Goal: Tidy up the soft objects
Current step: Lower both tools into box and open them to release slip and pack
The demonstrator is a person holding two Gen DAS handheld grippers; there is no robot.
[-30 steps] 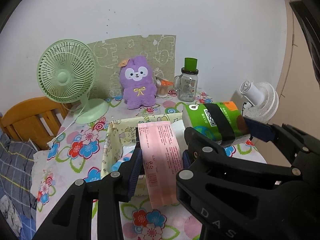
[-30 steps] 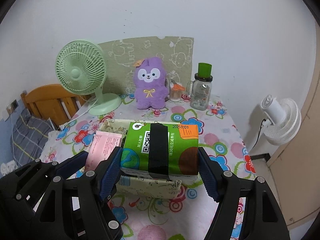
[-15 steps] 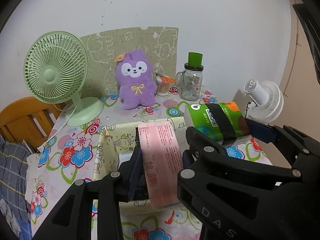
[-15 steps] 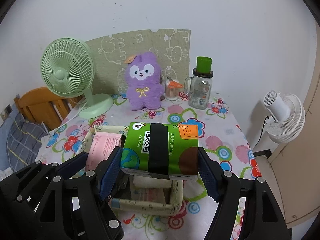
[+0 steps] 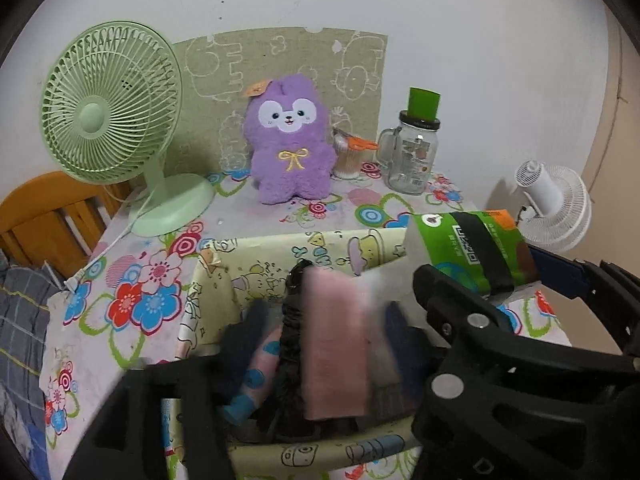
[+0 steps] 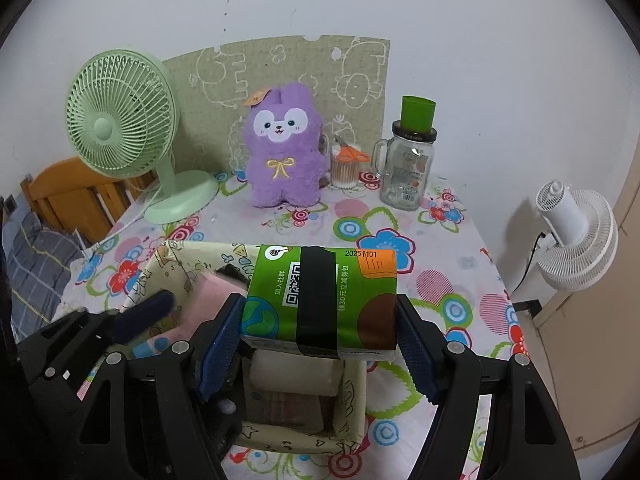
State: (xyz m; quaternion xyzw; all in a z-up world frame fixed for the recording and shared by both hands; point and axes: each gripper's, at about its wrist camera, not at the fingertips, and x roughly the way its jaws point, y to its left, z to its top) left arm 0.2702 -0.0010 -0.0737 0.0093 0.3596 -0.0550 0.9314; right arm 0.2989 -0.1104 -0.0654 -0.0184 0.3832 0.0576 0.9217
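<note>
A cartoon-print fabric basket [image 5: 224, 276] stands on the flowered table. My left gripper [image 5: 324, 324] hangs over it with its jaws opening; both fingers are blurred and stand clear of the pink pack [image 5: 334, 344] between them, which sits down into the basket. In the right wrist view my right gripper [image 6: 320, 346] is shut on a green tissue pack [image 6: 320, 296], held flat above the basket [image 6: 352, 400]. The pink pack [image 6: 216, 292] and one left finger [image 6: 148, 312] show there at the left. A purple plush [image 5: 290, 148] sits upright at the back.
Inside the basket lie a dark fuzzy item [image 5: 292, 320], a blue-dotted pink piece [image 5: 256, 376] and pale folded packs [image 6: 296, 372]. A green fan [image 5: 108, 108], a swab cup [image 5: 348, 160] and a glass jar [image 5: 412, 160] stand at the back. A white fan [image 5: 552, 204] stands beyond the right edge.
Both grippers have come forward and down over the basket. The left jaws have spread away from the pink pack, which now sits lower in the basket. The right grip is unchanged.
</note>
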